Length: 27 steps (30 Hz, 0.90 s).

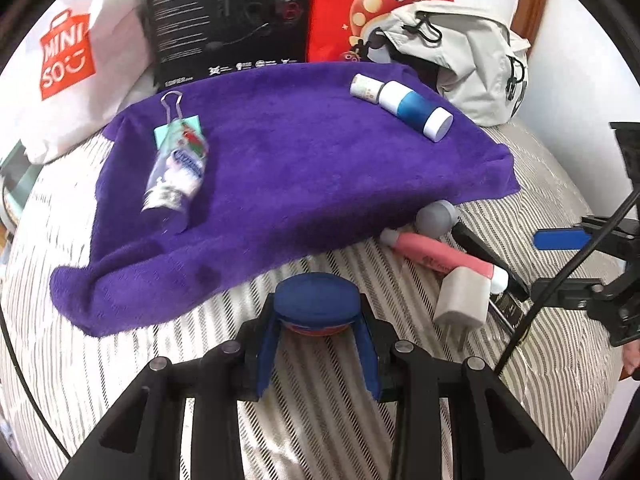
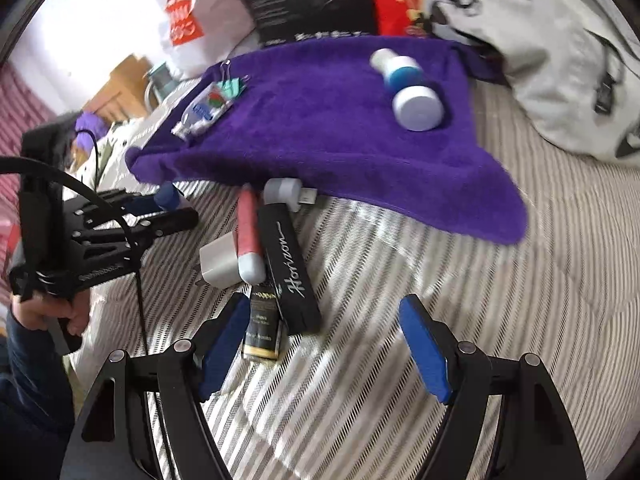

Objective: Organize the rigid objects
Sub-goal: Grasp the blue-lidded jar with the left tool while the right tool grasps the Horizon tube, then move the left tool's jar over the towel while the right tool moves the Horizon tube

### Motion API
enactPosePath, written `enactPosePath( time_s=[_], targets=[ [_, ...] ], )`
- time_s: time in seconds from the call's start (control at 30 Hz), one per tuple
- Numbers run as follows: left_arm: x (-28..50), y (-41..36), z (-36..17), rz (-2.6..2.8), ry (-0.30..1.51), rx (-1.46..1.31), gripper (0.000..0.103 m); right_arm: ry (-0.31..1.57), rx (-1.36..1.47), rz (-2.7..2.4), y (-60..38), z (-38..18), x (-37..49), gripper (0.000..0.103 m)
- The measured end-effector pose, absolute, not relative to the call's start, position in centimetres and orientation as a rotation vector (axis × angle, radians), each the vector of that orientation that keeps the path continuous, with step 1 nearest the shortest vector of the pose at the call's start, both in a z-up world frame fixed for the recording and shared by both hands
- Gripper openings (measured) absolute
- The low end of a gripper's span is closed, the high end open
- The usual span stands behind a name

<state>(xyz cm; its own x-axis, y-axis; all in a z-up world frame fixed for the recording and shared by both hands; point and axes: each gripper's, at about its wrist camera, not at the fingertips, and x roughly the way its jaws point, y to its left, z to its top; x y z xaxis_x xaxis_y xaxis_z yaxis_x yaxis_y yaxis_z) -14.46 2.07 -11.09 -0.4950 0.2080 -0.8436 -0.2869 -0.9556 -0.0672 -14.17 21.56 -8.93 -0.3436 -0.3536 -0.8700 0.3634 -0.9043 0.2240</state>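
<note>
The left gripper [image 1: 316,320] is clamped on a round blue tin [image 1: 314,300], held above the striped bedcover [image 1: 320,400] just before the purple towel [image 1: 300,168]; the tin's lower face is mostly hidden by the fingers. The right gripper [image 2: 320,352] stands wide apart, holding nothing, above a black box [image 2: 290,268]. A pink tube [image 2: 249,236] and a white charger [image 2: 218,262] lie beside the box. On the towel rest a white and blue bottle [image 1: 414,109] and a blurred tube with a clip [image 1: 176,168].

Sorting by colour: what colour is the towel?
Purple towel; clearest in the left wrist view.
</note>
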Motion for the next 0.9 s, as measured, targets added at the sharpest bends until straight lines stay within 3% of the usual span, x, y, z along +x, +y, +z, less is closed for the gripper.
enactPosePath(
  time_s=[0.27, 0.33, 0.47, 0.5, 0.9],
  targets=[
    [-14.1, 1.5, -11.0, 2.494, 0.093, -1.393, 0.034, 0.116, 1.413, -2.287, 20.4, -9.7, -15.7, 0.074],
    [-14.1, 1.5, -11.0, 2.491, 0.093, -1.395, 0.034, 0.120, 1.380, -2.272, 20.1, -9.6, -15.9, 0.066],
    [-14.2, 1.4, -10.9, 2.491, 0.103, -1.393, 0.034, 0.095, 1.321, -2.184, 19.3, -9.3, -15.8, 0.026],
    [-14.1, 1.3, -10.8, 2.490, 0.102, -1.393, 0.034, 0.112, 1.309, -2.187, 19.1, -9.1, -15.6, 0.022],
    [-14.0, 1.5, -10.7, 2.490, 0.101, -1.394, 0.034, 0.162, 1.453, -2.318, 22.9, -9.5, -13.9, 0.024]
  ],
)
